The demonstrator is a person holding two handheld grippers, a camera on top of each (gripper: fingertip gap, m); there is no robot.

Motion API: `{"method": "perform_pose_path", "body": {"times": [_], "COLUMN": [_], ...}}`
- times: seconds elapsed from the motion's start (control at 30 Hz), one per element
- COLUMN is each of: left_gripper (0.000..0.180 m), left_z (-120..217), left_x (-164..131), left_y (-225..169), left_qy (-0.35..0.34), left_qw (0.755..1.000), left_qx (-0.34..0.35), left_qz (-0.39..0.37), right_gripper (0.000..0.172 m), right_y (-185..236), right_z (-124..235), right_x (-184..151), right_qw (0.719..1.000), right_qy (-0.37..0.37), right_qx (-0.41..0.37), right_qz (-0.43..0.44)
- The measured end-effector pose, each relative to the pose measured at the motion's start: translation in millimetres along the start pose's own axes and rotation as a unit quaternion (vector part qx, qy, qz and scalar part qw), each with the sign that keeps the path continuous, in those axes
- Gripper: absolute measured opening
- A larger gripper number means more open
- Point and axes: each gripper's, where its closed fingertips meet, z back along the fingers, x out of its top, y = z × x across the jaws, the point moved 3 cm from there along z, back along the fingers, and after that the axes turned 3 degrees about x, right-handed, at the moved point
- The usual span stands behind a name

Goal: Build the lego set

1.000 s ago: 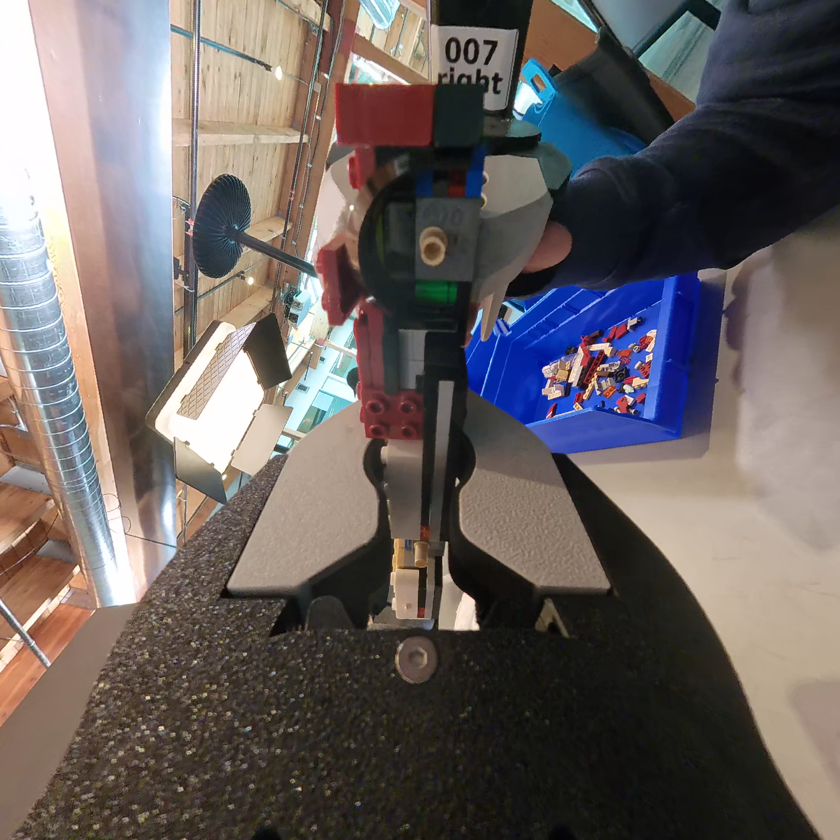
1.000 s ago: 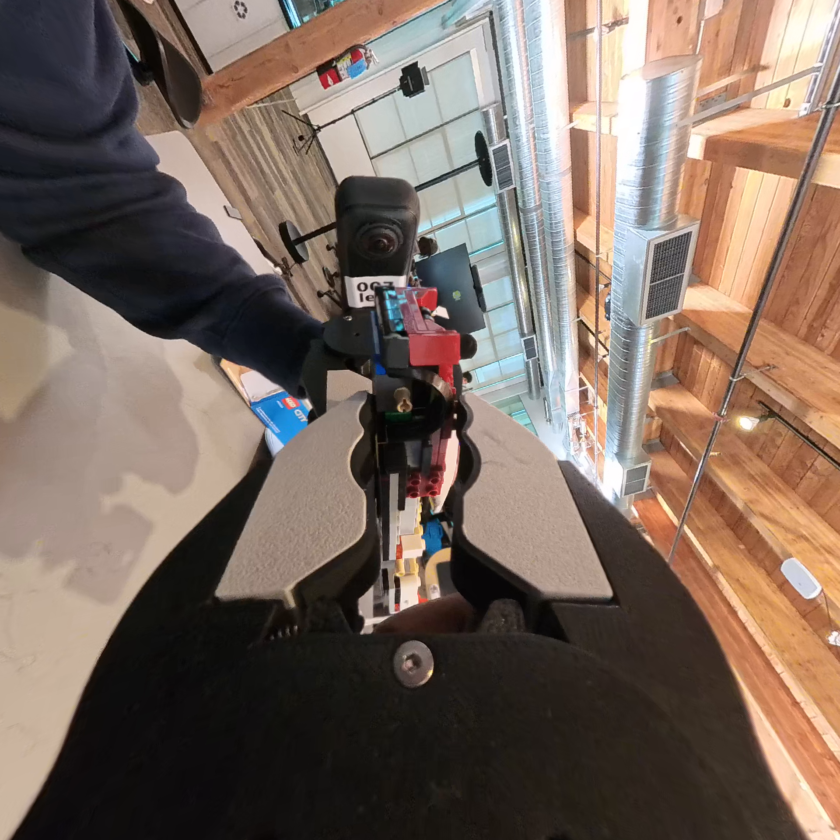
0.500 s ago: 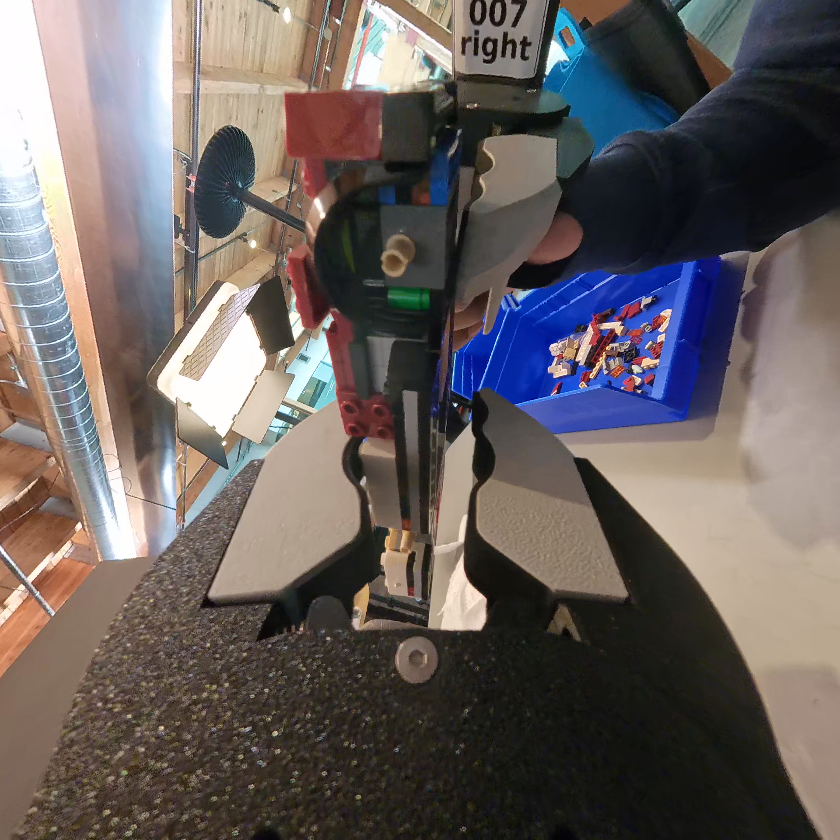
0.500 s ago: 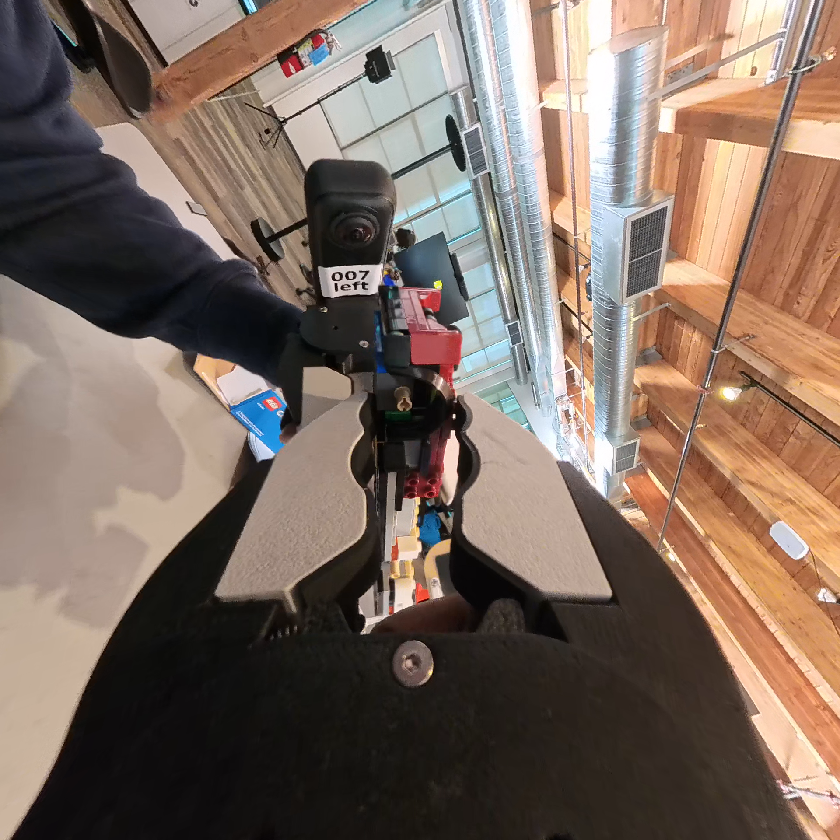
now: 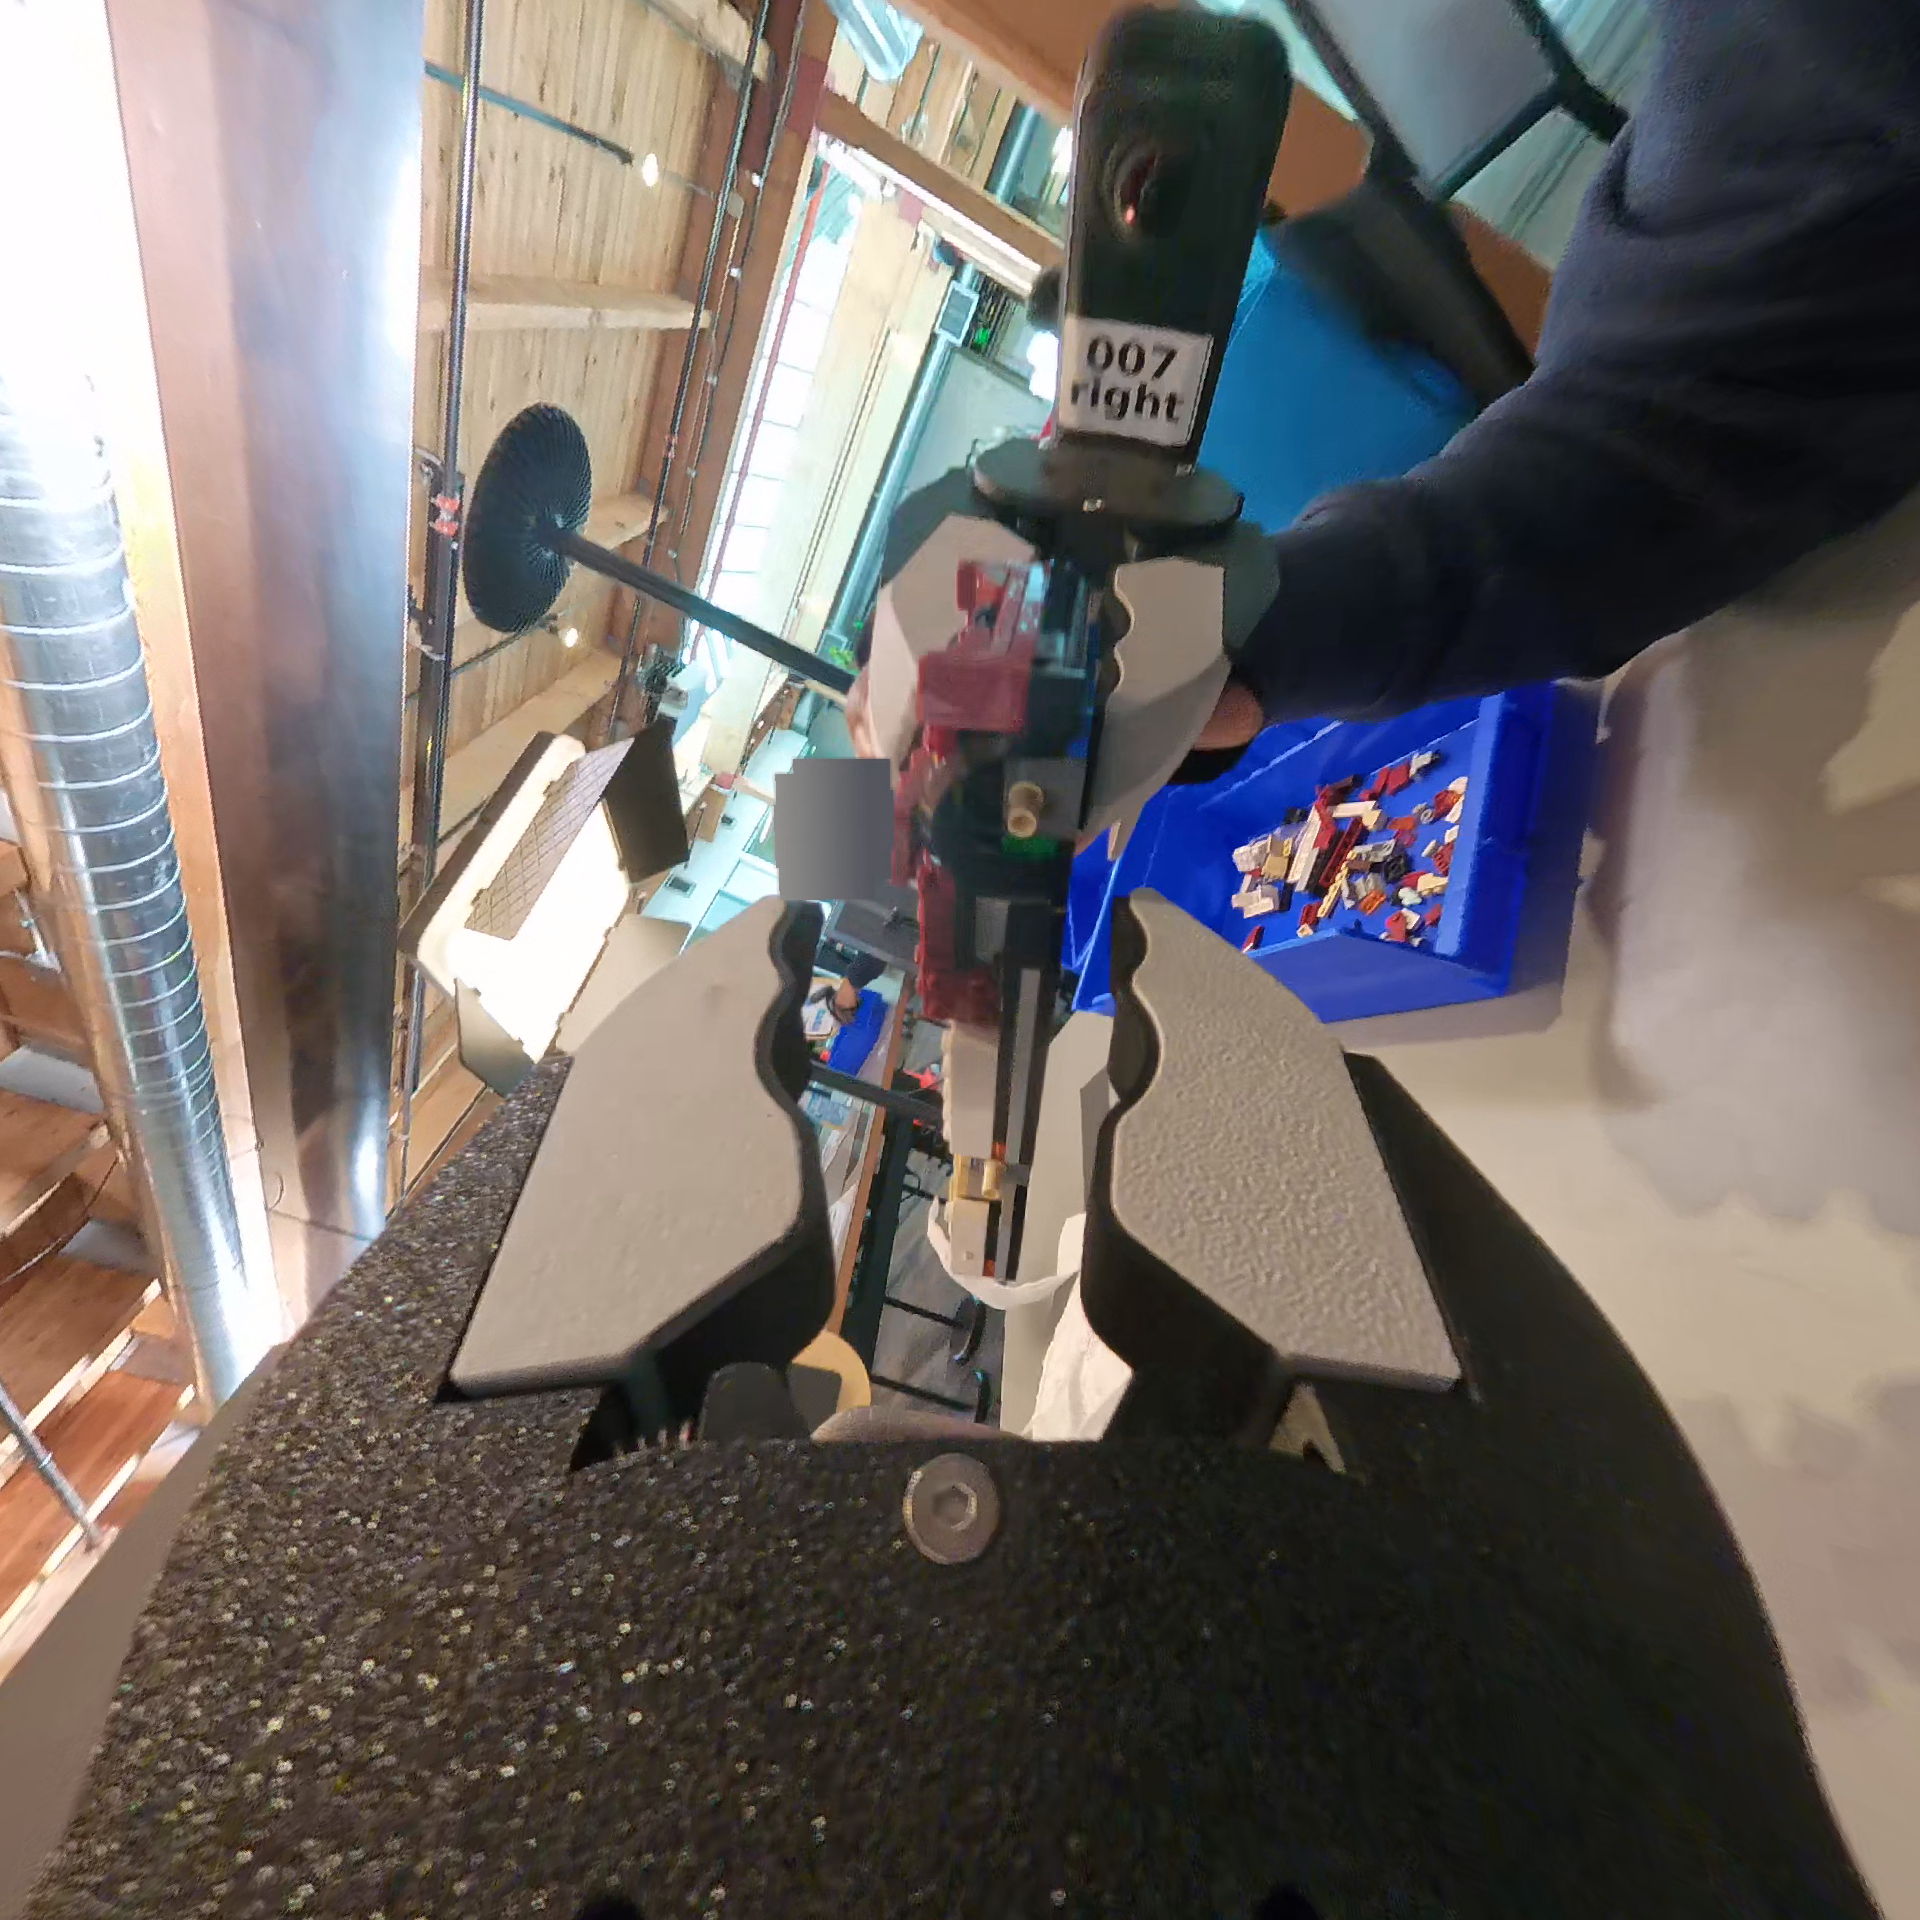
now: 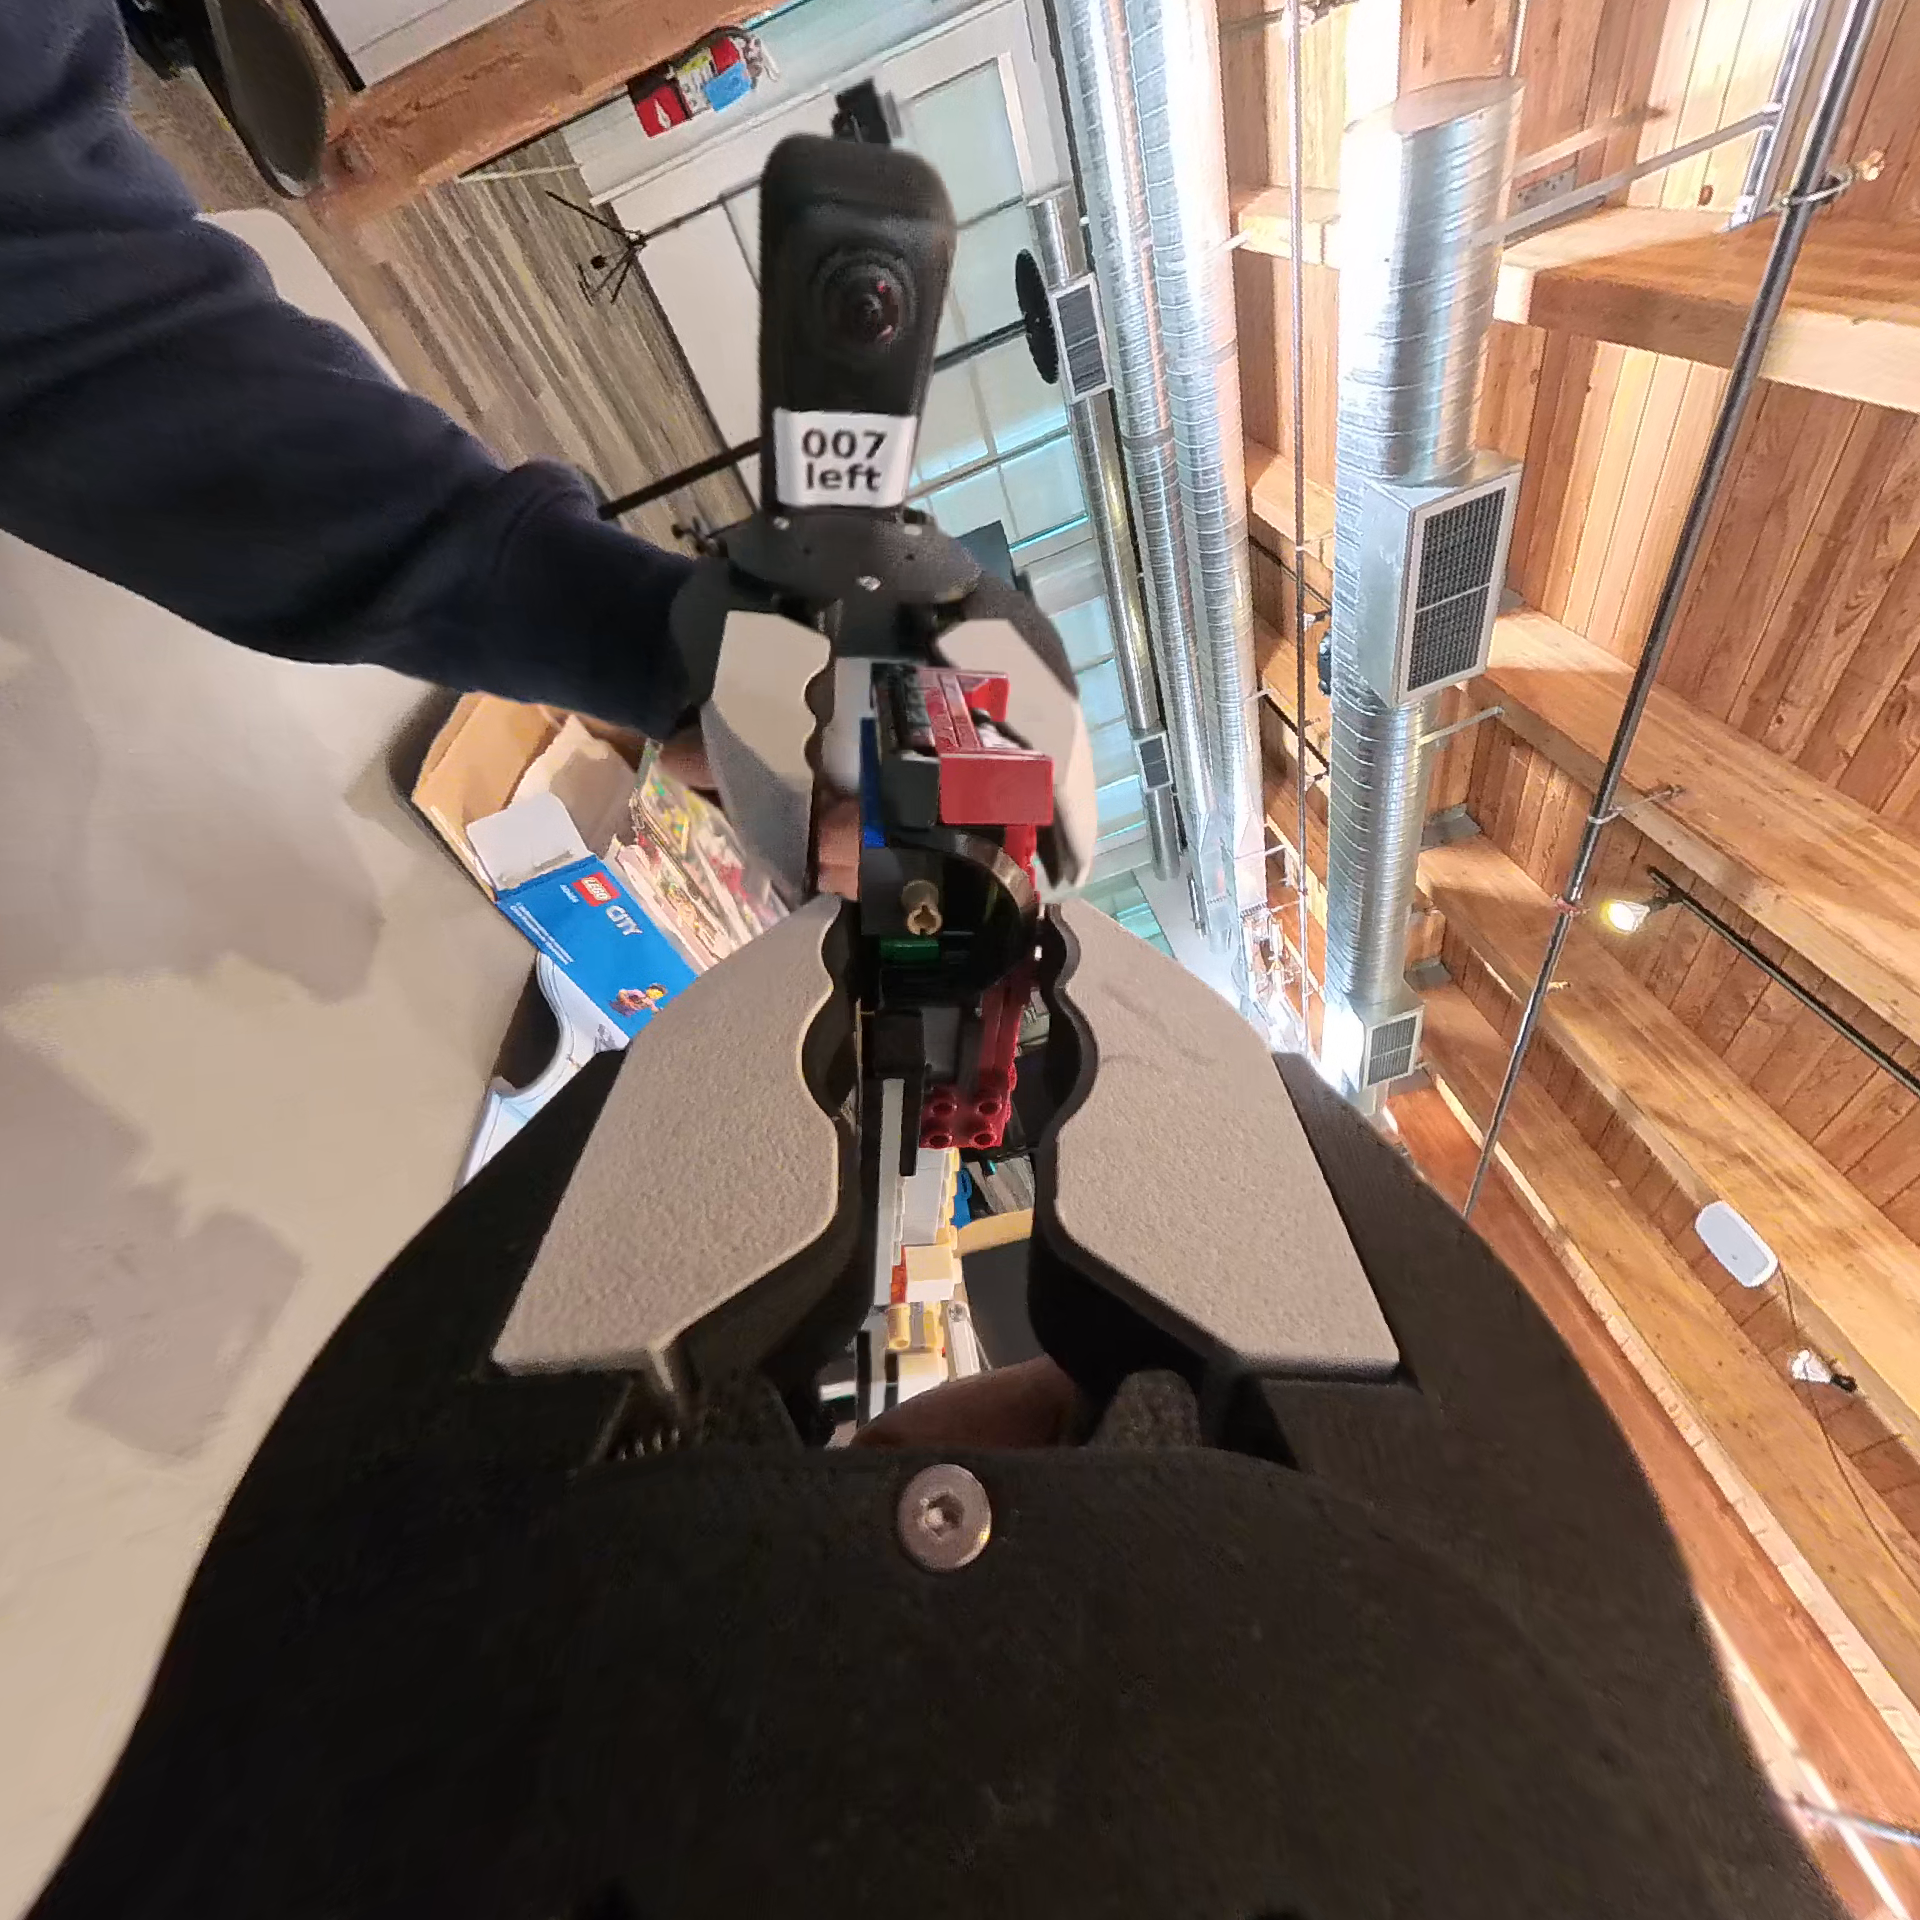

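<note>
Brick-built model (image 6: 951, 987), a long red, black and grey toy assembly, hangs in the air between the two handheld grippers, well above the pale table (image 5: 1714, 1195). Right gripper (image 6: 943, 914) has its grey fingers (image 6: 727, 1143) closed in on the model's flanks, a black side against one and dark red bricks against the other, so this hand is the one carrying it. Left gripper (image 5: 951, 914) stands spread wide, daylight on both sides of the model's thin tail end; neither pad touches, so it bears none of the weight. From the right wrist view its far fingers seem to flank the red block at the model's other end, though motion blur makes contact hard to judge there. Tan peg (image 5: 1023, 810) sticks out of a dark panel, facing the left camera. Beyond, a blue bin (image 5: 1351, 966) of loose bricks sits on the table, and a blue toy box (image 6: 592, 925) lies with printed sheets past the table's edge. A dark sleeve (image 5: 1558, 520) reaches in behind the right gripper.
</note>
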Motion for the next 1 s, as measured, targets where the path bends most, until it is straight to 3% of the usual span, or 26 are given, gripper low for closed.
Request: {"method": "perform_pose_path", "body": {"times": [0.33, 0.57, 1.0], "left_gripper": [0.049, 0.036, 0.032], "left_z": [-1, -5, -7], "left_x": [14, 17, 19], "left_y": [-15, -17, -17], "left_qy": [-0.006, -0.014, -0.007], "left_qw": [0.998, 0.997, 0.995], "left_qx": [-0.041, -0.032, -0.029], "left_qz": [-0.039, -0.065, -0.092], "right_gripper": [0.033, 0.033, 0.033], "right_y": [13, 14, 12], "right_z": [-5, -5, -3], "right_x": [7, 8, 9], "right_qw": [0.999, 0.999, 0.999], "right_qy": [-0.004, -0.004, -0.002], "right_qx": [0.025, 0.025, 0.019], "right_qz": [0.023, 0.026, 0.033]}}
